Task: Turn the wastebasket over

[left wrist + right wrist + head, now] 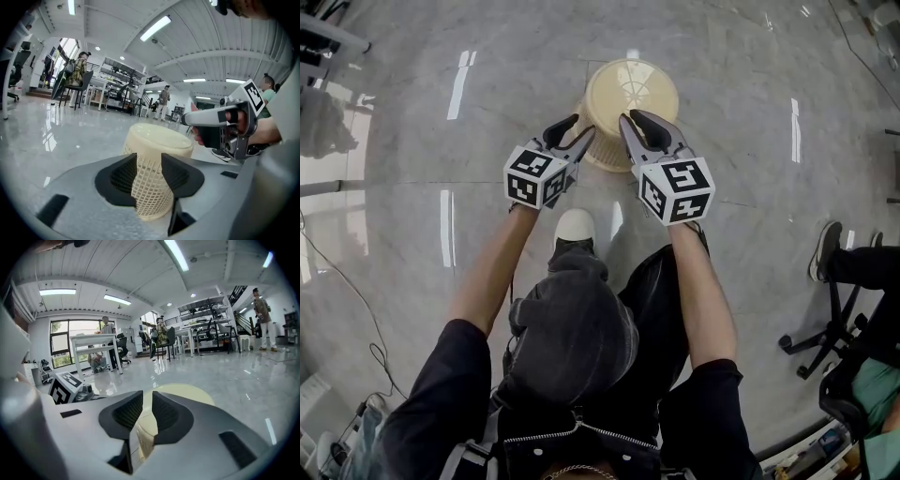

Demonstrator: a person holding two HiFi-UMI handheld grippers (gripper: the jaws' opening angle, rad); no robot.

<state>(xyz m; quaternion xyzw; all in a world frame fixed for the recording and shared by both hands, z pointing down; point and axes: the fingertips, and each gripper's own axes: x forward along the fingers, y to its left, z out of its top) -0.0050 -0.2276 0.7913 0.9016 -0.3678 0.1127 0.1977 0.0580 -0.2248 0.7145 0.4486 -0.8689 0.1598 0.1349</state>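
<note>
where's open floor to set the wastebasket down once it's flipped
Bare floor lies beyond and right of the wastebasket, and left of it past the light streak. Crowded: the near side, with the left gripper, right gripper and shoe, and lower right by the chair.

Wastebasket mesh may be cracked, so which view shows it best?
Left gripper view: the wastebasket shows its lattice side and rim between the fingers. Head view gives only its top from above; right gripper view only a cream sliver between that gripper's fingers.
</note>
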